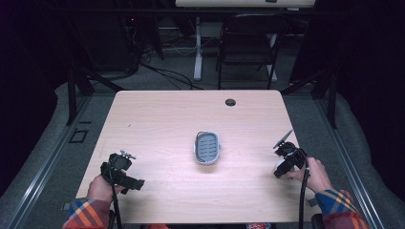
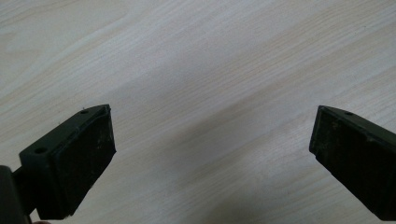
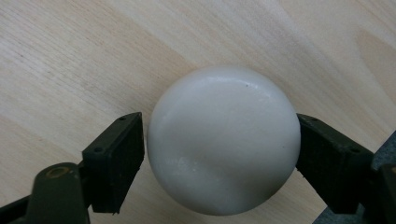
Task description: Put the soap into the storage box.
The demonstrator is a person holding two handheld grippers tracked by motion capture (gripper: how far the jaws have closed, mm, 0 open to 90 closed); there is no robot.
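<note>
1. The right hand-held gripper [image 3: 219, 154] has its two black jaws set either side of a white ball [image 3: 224, 140]; the right jaw touches the ball, while the left jaw sits just beside it, and I cannot tell whether it presses on it.
2. In the high view the right hand-held gripper [image 1: 282, 169] is near the counter's [image 1: 157, 114] right edge, gripped by the person's right hand [image 1: 313, 174], with the ball a pale spot at its tip.
3. The left hand-held gripper [image 2: 212, 149] has its jaws spread wide apart, with bare light wood between them and nothing held.
4. In the high view it lies near the front left corner of the counter, in the left hand [image 1: 100, 188].
5. A small grey slotted tray [image 1: 207, 147] sits in the middle of the counter, well apart from both grippers.
</note>
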